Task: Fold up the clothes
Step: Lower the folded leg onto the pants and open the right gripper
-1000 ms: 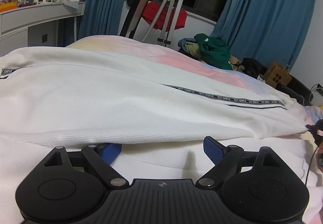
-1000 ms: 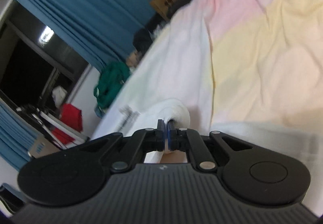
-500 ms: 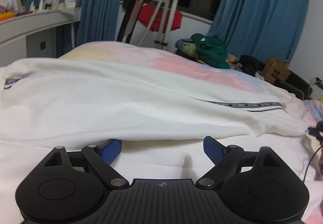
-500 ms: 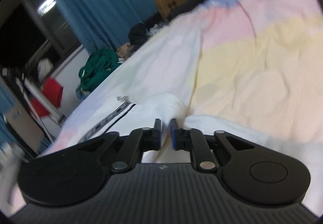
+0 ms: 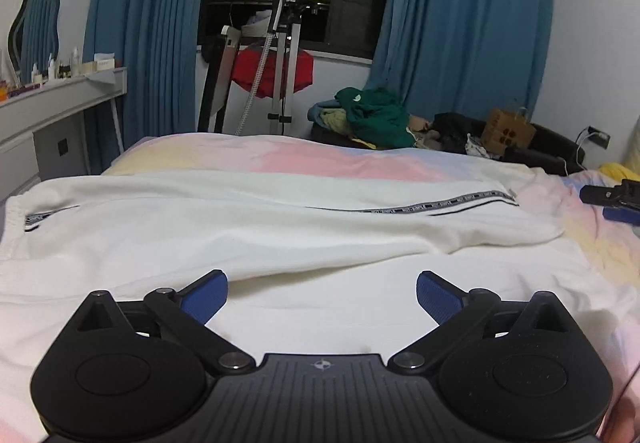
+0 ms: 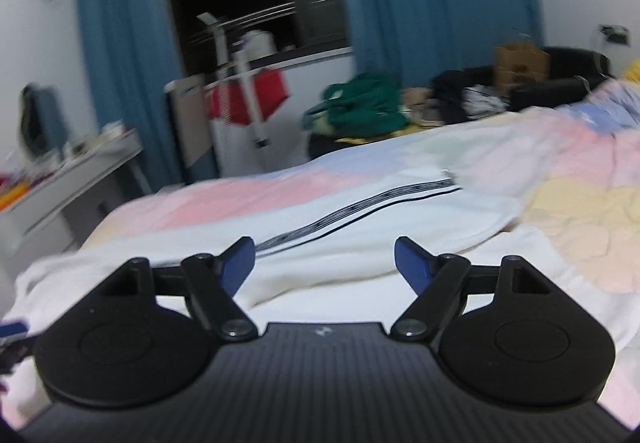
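White trousers (image 5: pixel 248 227) lie folded lengthwise across the bed (image 5: pixel 360 159).
Left hand-held gripper (image 5: pixel 322 293) and right hand-held gripper (image 6: pixel 324 257) hover above, opening, nothing between them; next probably calls for gripping one end to fold across.

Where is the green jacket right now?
In the left wrist view, the green jacket sits heaped beyond the bed's far edge, right of centre, below the blue curtain.
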Motion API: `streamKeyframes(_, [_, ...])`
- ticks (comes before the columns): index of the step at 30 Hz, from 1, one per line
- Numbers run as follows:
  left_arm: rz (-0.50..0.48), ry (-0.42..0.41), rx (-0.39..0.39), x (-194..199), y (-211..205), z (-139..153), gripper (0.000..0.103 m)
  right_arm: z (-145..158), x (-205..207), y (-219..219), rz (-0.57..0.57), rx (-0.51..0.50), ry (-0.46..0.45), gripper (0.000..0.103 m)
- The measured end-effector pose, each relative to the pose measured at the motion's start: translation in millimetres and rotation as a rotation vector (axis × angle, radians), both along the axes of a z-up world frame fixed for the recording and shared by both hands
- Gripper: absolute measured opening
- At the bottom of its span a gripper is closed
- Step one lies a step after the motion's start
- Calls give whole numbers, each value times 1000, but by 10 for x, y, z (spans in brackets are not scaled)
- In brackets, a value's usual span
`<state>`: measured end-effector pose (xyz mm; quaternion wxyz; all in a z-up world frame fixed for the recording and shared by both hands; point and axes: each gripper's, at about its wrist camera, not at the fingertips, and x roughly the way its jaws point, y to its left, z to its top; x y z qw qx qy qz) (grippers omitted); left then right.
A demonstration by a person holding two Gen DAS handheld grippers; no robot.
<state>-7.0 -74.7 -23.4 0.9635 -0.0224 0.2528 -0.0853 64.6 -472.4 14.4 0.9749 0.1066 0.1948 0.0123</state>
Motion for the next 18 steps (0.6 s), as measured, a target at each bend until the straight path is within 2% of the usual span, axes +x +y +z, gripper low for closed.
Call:
streamKeyframes(3, [3, -4, 2, -137, 12, 8, 103, 107, -193, 124, -4, -3, -16, 78])
streamKeyframes(8, [47, 55, -66, -195, 209, -18, 103, 100, -343, 223, -15, 16, -1, 78])
streamKeyframes(12, [127, 102, -111, -253, 519, -45, 103, 33, -378, 209, -39, 42, 35, 78])
streamKeyframes(18, [290, 200, -151, -297, 1106, 7, 103, 2, -416, 77, -77, 77, 23, 78])
